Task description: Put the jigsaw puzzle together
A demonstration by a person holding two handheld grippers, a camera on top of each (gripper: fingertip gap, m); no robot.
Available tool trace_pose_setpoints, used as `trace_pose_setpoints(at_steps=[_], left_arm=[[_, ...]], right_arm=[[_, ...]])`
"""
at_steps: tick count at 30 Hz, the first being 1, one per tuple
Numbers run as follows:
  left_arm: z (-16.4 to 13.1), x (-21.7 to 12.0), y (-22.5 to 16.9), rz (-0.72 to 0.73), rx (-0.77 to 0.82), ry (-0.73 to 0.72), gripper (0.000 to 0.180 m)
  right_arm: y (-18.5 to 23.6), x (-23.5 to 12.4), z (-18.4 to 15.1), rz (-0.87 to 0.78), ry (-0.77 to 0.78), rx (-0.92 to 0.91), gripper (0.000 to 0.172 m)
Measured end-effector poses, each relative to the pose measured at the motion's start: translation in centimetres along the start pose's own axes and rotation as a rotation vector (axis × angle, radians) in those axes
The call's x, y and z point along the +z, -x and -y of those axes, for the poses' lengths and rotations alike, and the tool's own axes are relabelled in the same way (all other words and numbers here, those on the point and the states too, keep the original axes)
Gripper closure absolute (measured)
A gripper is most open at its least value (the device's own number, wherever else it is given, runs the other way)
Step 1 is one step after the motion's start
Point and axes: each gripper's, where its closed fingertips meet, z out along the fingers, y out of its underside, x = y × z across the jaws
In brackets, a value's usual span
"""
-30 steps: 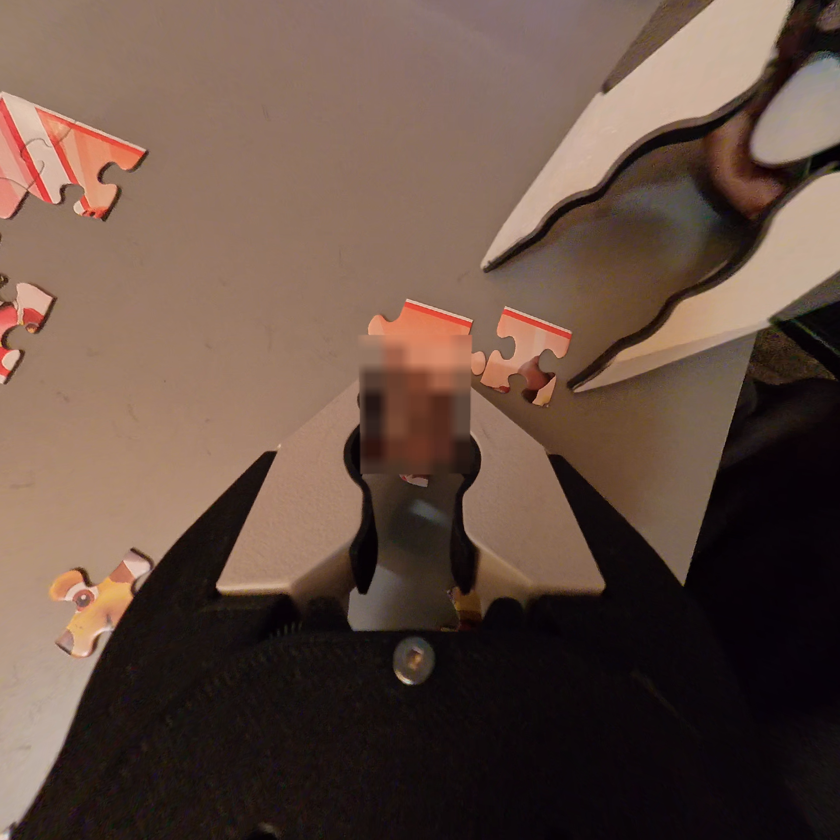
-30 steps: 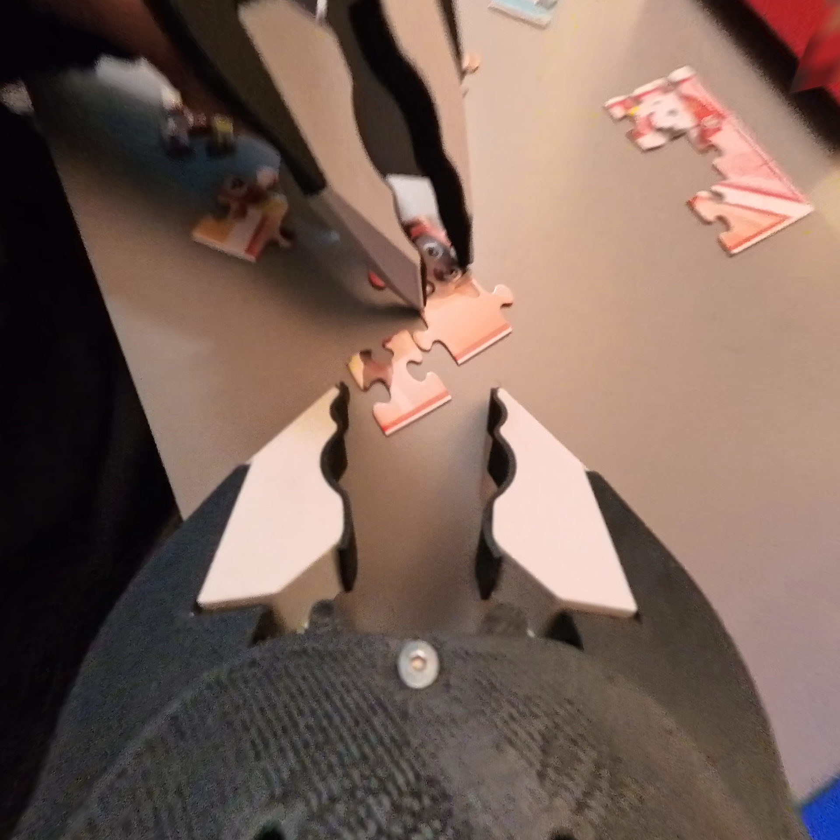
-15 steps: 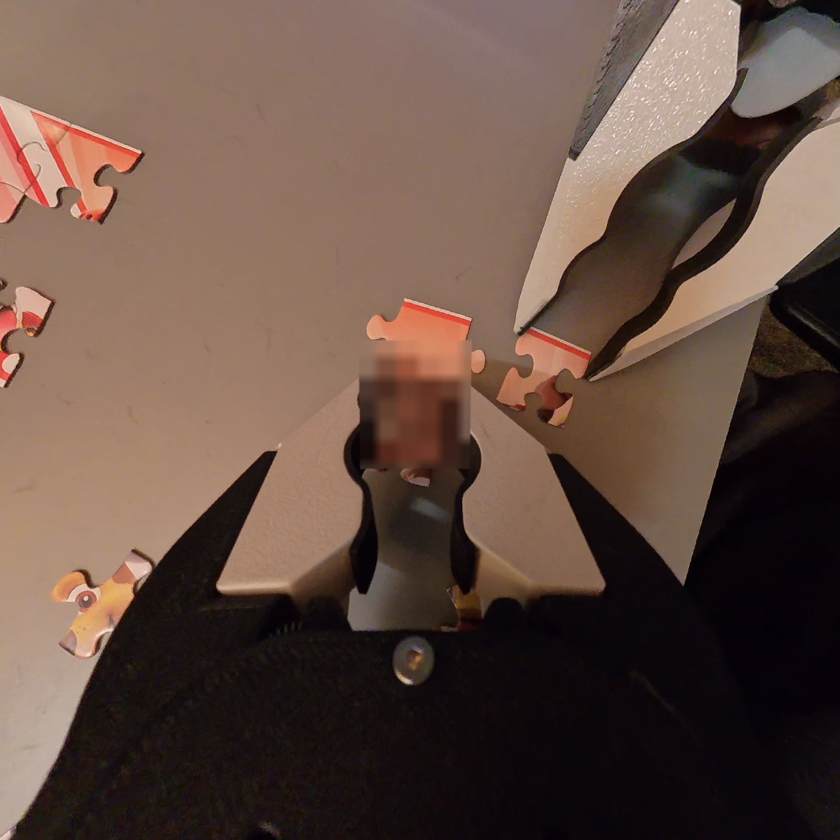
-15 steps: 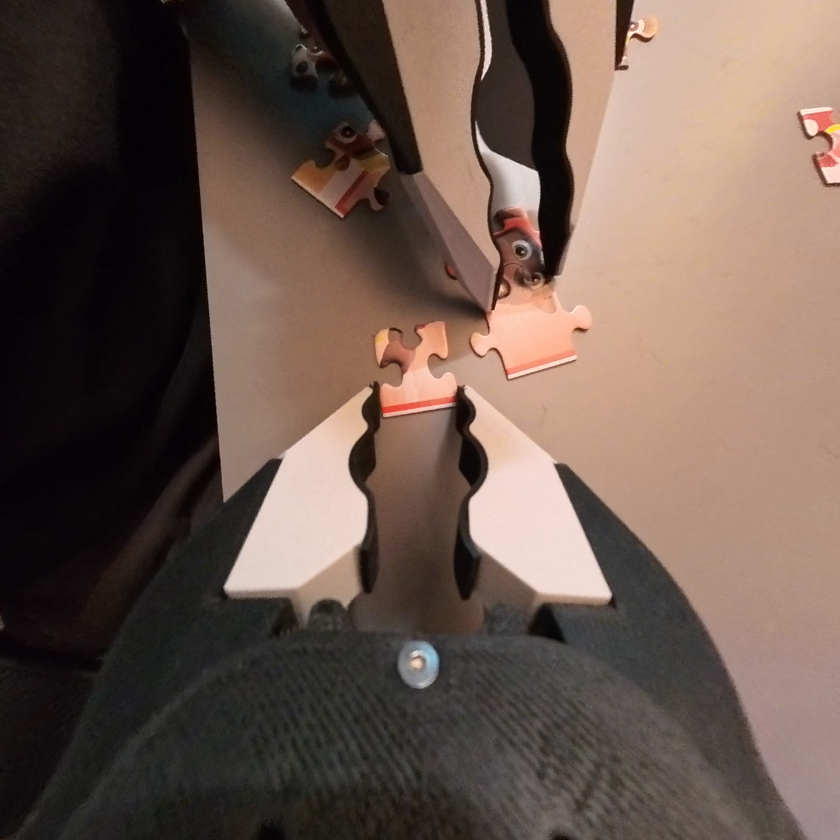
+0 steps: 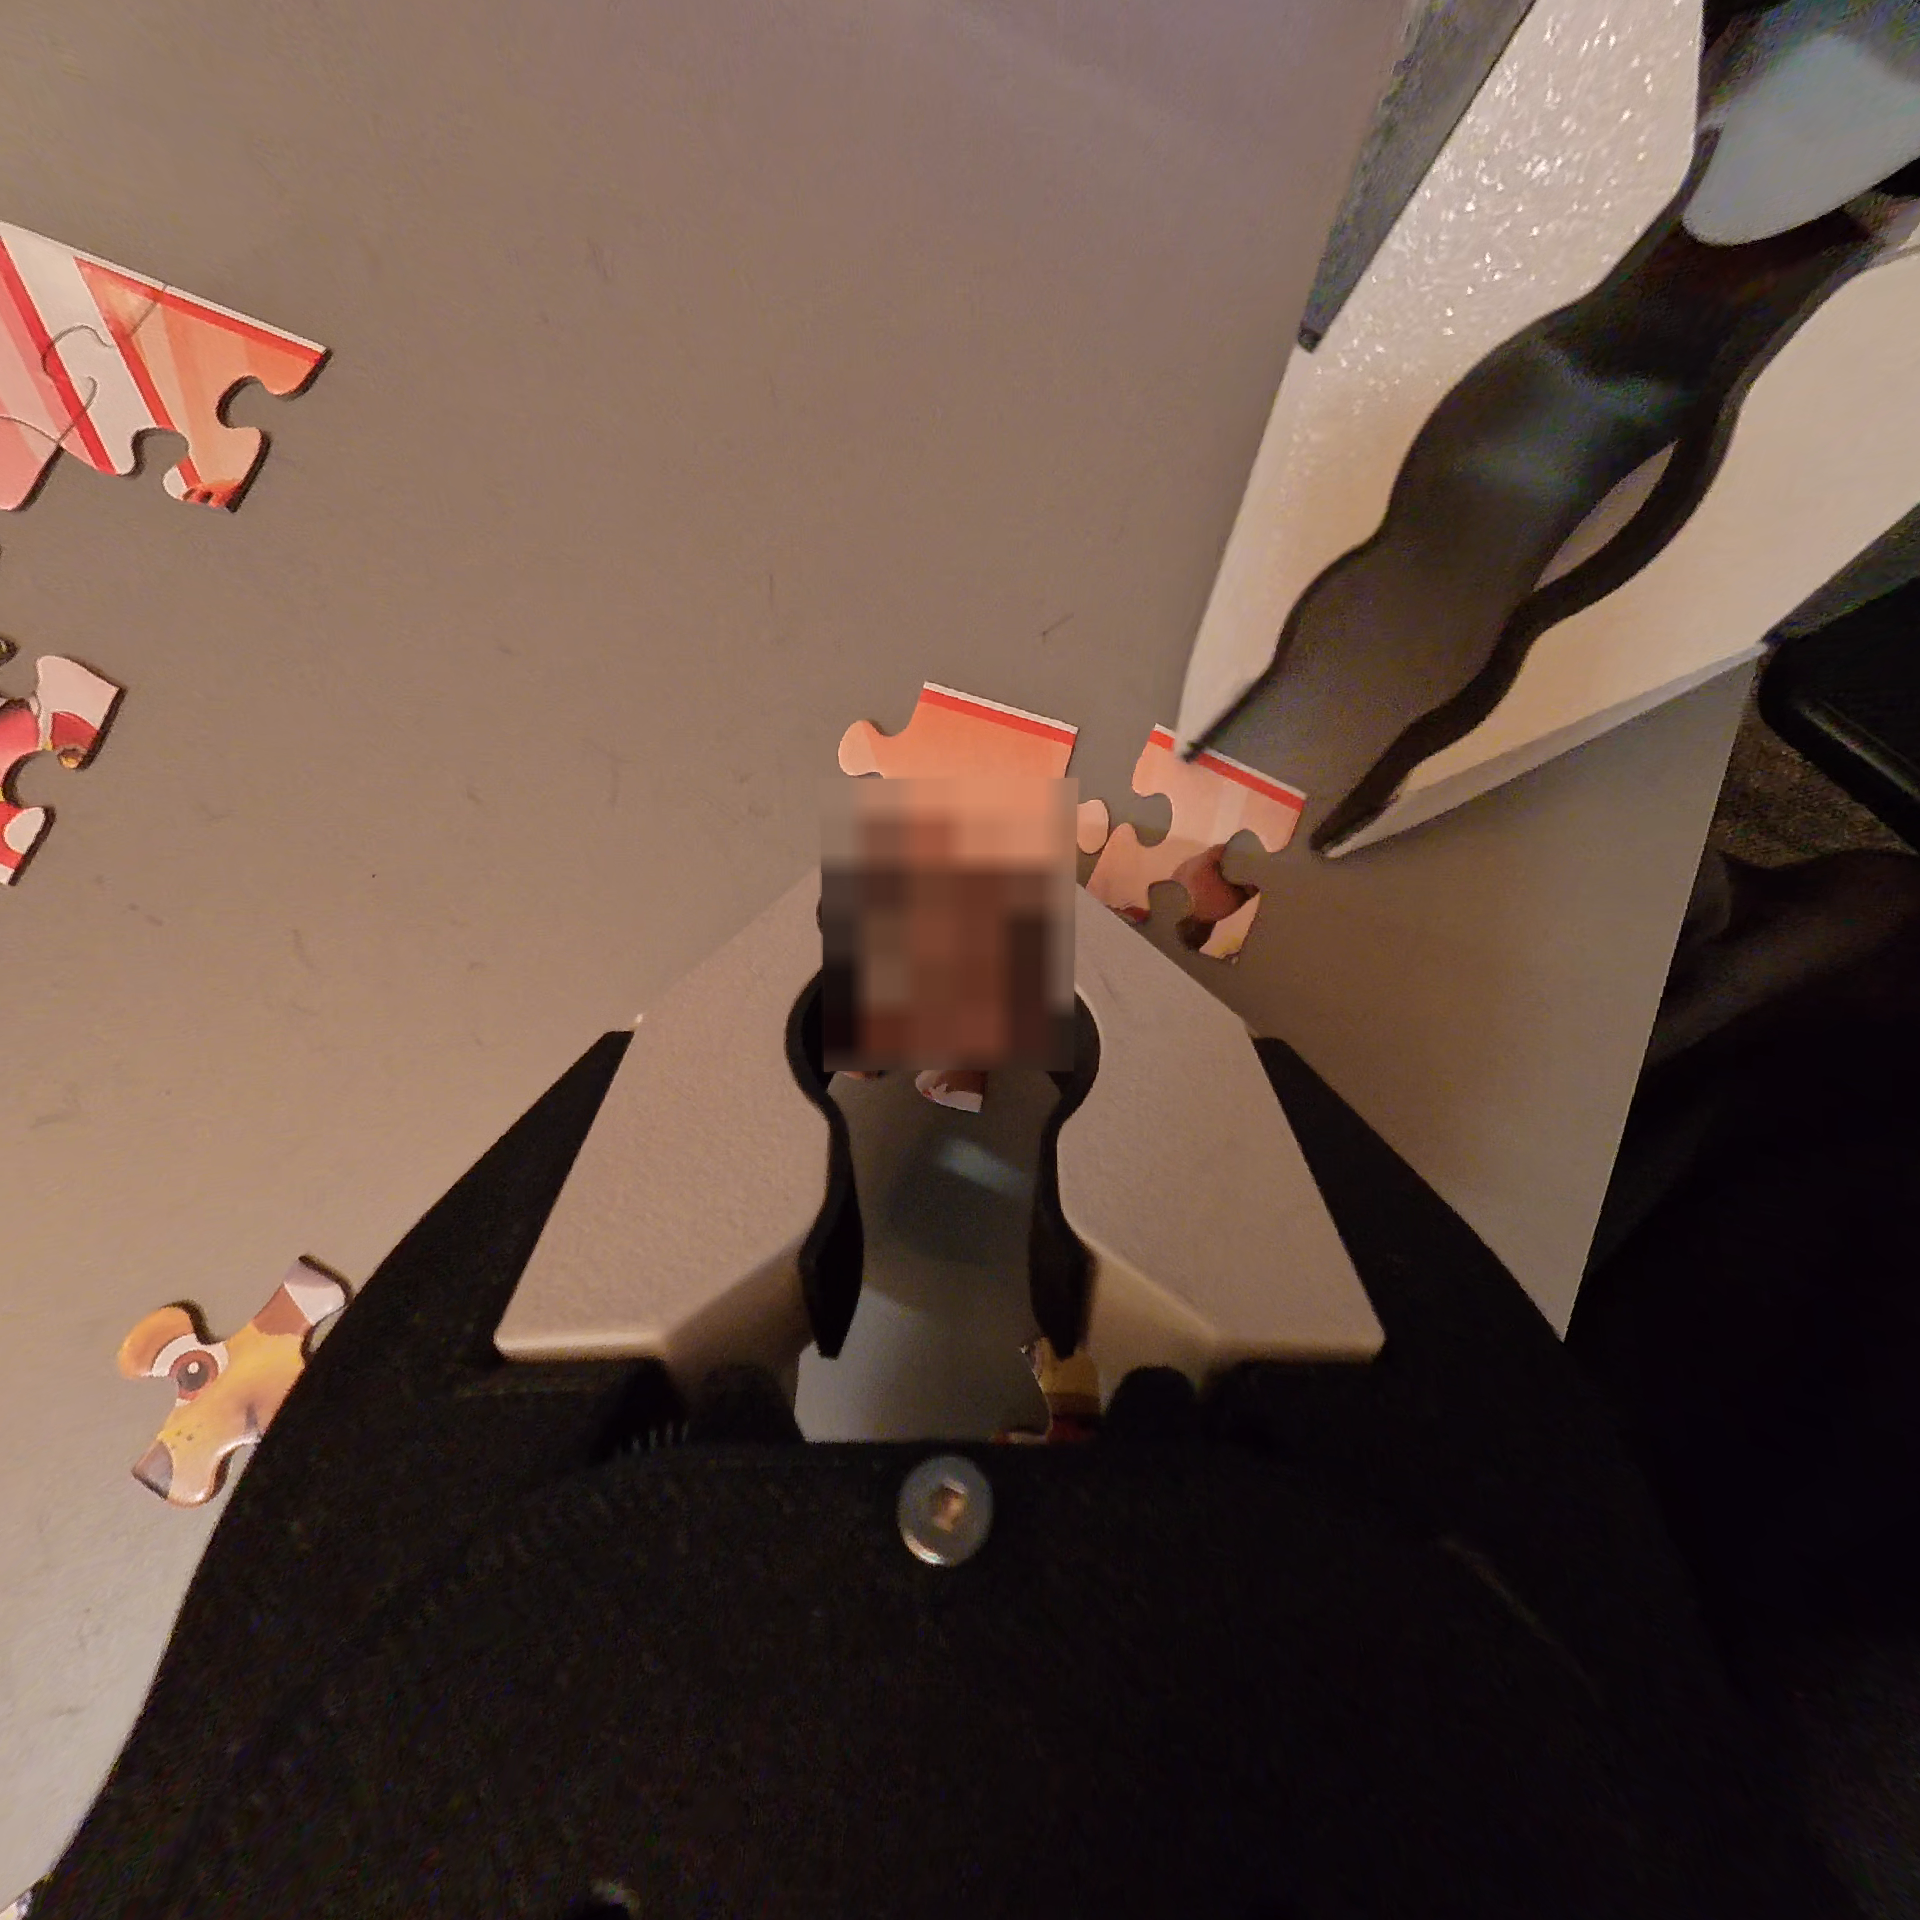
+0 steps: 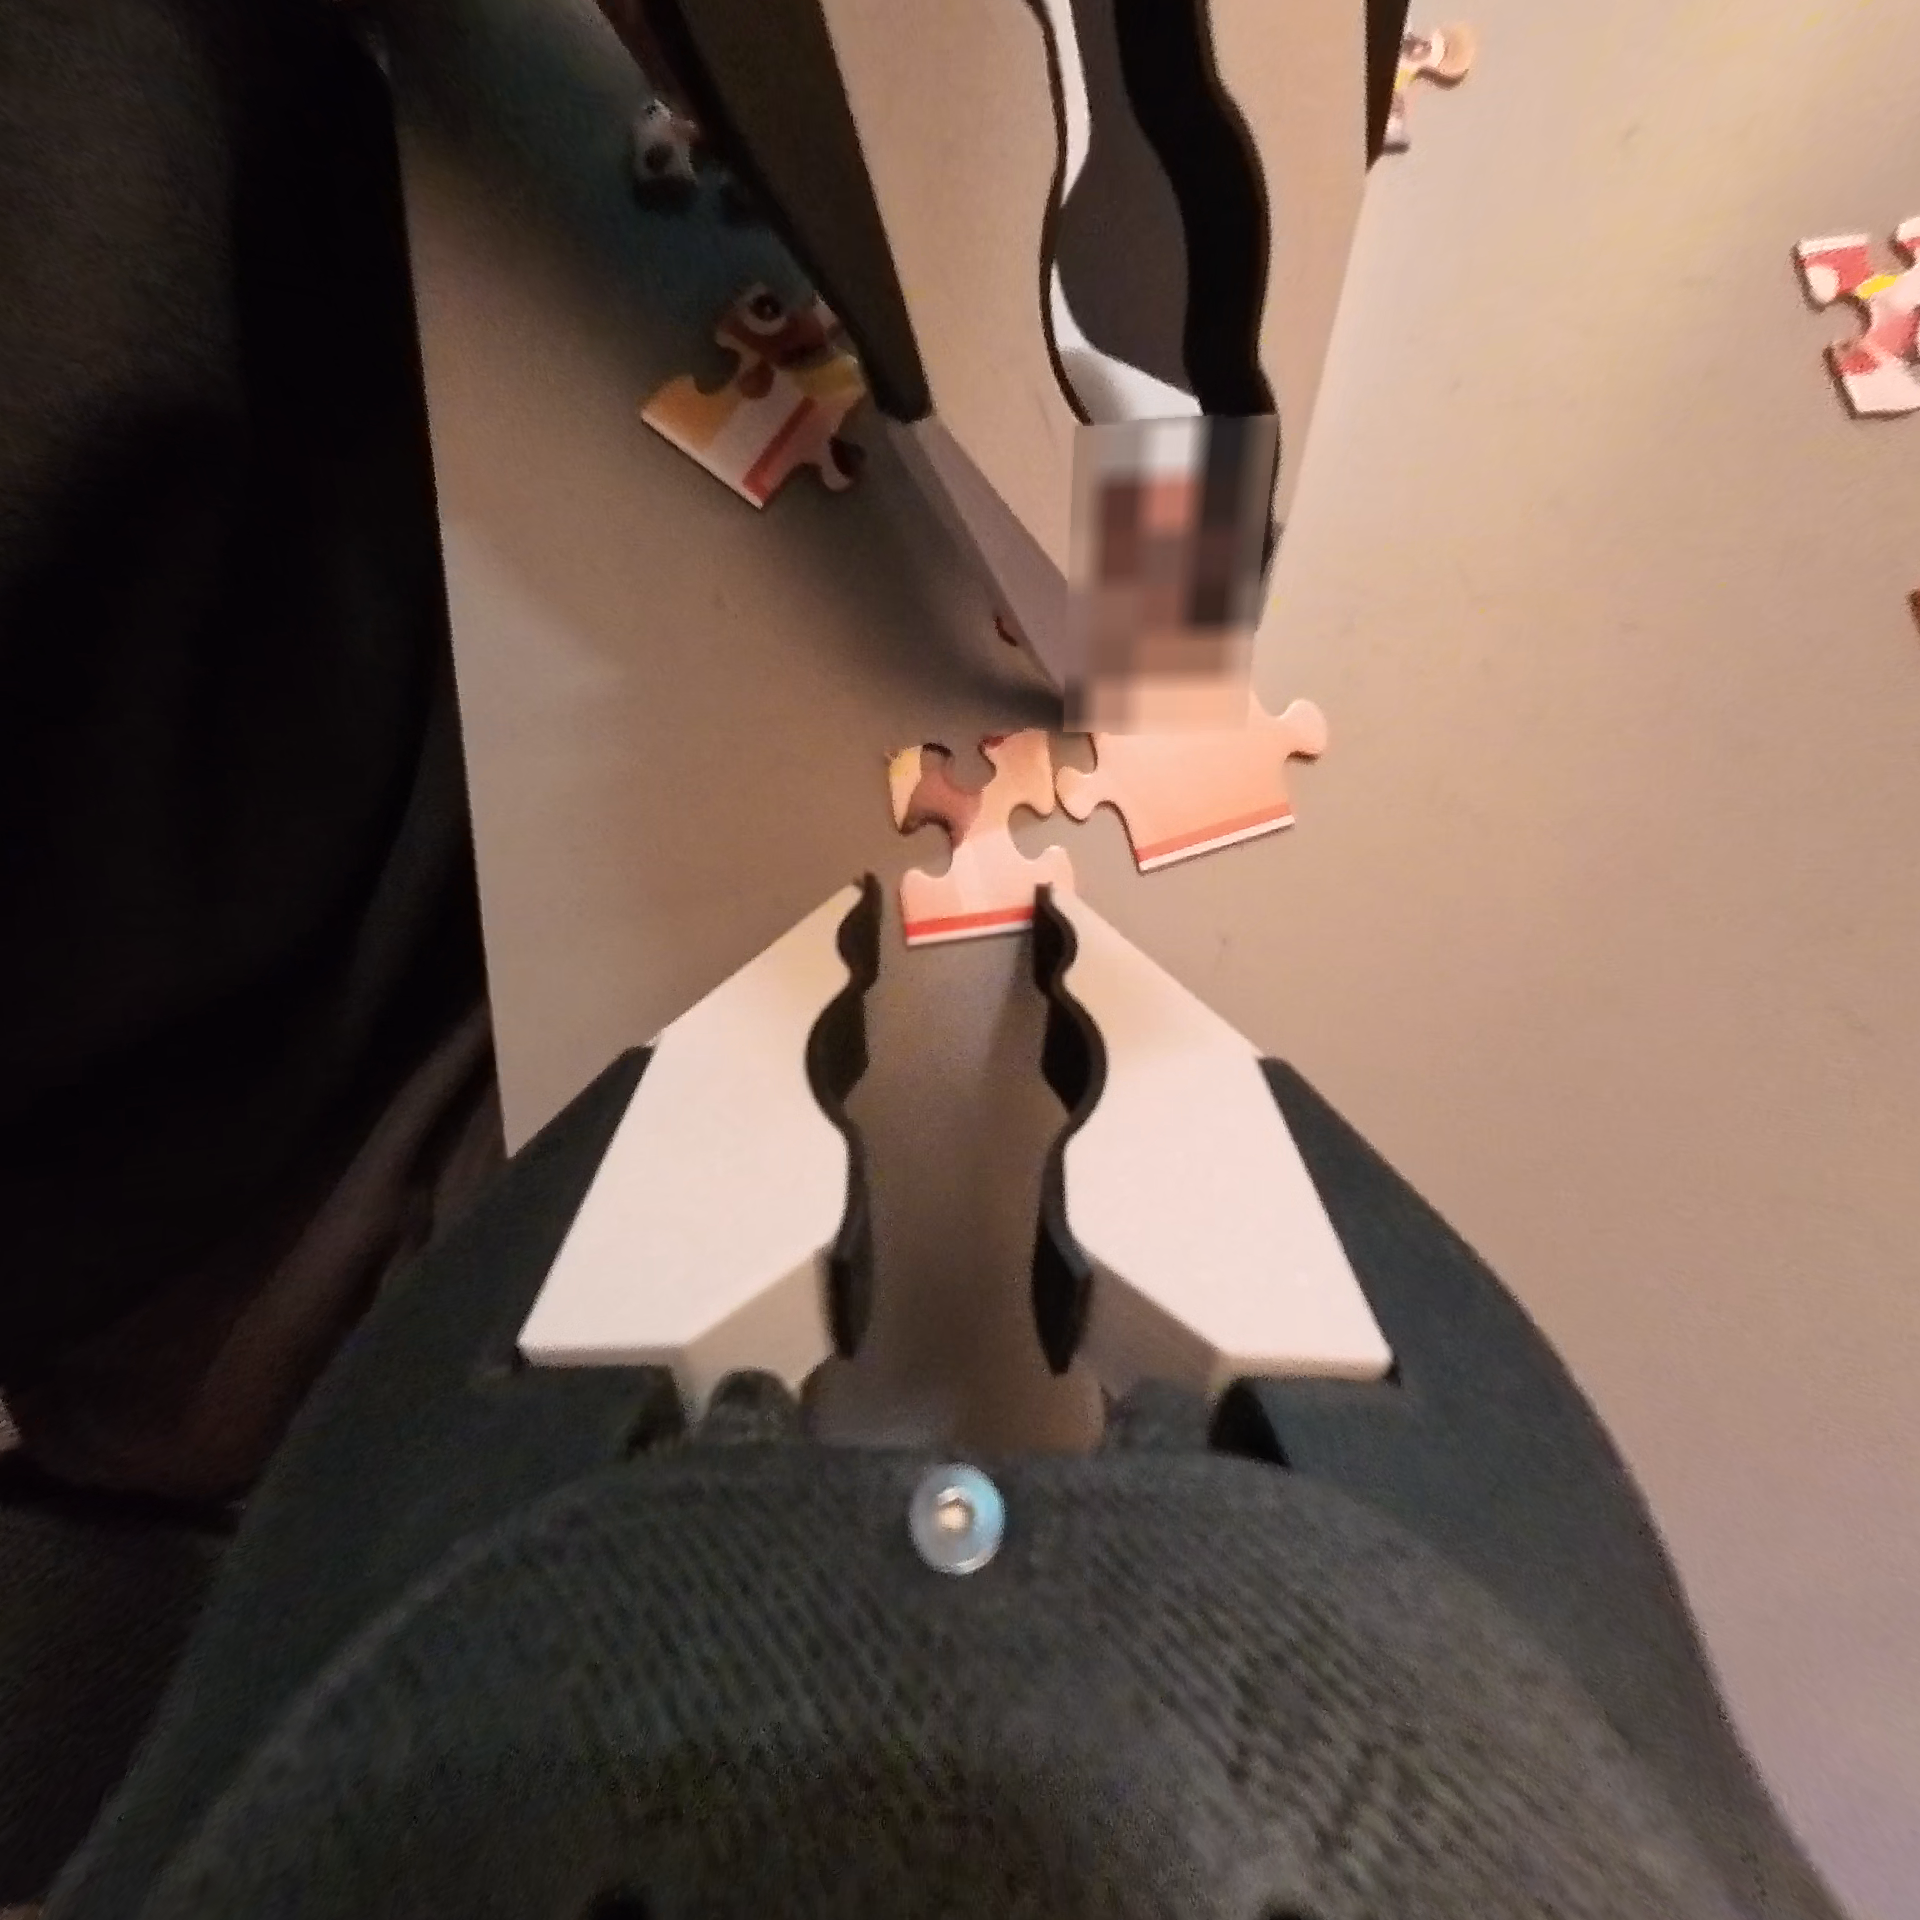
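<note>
1. Puzzle piece (image 5: pixel 966 738), orange with a red-and-white edge, lies flat on the grey table (image 5: pixel 623 416) between the left gripper's (image 5: pixel 948 904) narrowed fingers. They appear to pinch it, though a blur patch hides the tips.
2. The right gripper (image 6: pixel 956 904) flanks a second striped piece (image 6: pixel 987 842). One finger touches its corner and a sliver of table shows beside the other, so I cannot tell if it grips.
3. The two pieces sit just beside each other, not interlocked.
4. Further out are a joined striped cluster (image 5: pixel 125 384) and a loose dog-face piece (image 5: pixel 208 1382).
</note>
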Motion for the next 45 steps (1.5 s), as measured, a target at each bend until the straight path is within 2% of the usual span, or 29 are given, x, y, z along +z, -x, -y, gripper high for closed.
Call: trace_pose_setpoints(at_steps=[3, 6, 8, 12, 13, 26, 29, 32, 40, 42, 43, 45], left_arm=[[0.0, 0.0, 0.0, 0.0, 0.003, -0.001, 0.152], [0.0, 0.0, 0.0, -0.003, 0.004, -0.003, 0.152], [0.0, 0.0, 0.0, -0.006, 0.005, -0.006, 0.152], [0.0, 0.0, -0.1, -0.011, 0.007, -0.007, 0.152], [0.0, 0.0, -0.1, -0.012, 0.009, -0.006, 0.152], [-0.2, 0.1, -1.7, -0.045, 0.089, 0.012, 0.151], [-0.2, 0.1, -1.8, -0.045, 0.089, 0.007, 0.151], [-0.3, 0.0, -2.1, -0.049, 0.103, 0.009, 0.151], [-1.3, -0.8, -3.6, -0.045, 0.145, 0.023, 0.15], [-1.4, -0.8, -3.7, -0.049, 0.139, 0.01, 0.151], [-1.4, -0.8, -3.7, -0.051, 0.134, 0.002, 0.151], [-1.4, -0.8, -3.8, -0.057, 0.117, -0.002, 0.151]], right_arm=[[-0.6, 0.2, 0.2, -0.022, -0.012, -0.007, 0.128], [-0.4, 0.7, 0.4, 0.008, -0.024, 0.0, 0.127], [0.0, 0.8, 0.5, 0.022, -0.03, -0.027, 0.141], [0.2, 0.8, 0.5, 0.025, -0.032, -0.029, 0.143], [0.5, 0.7, 0.5, 0.032, -0.032, -0.037, 0.151], [1.5, 0.9, 0.8, -0.017, -0.058, -0.046, 0.153], [1.9, 0.9, 0.8, -0.045, -0.067, -0.059, 0.168], [2.6, 0.7, 0.7, -0.024, -0.075, -0.012, 0.16], [7.1, 0.7, 0.5, 0.043, -0.129, 0.092, 0.164], [7.6, 0.4, 0.3, 0.003, -0.124, 0.101, 0.163], [7.2, 0.2, 0.2, -0.055, -0.131, 0.096, 0.159], [5.6, -0.6, 0.6, -0.187, -0.191, 0.097, 0.133]])
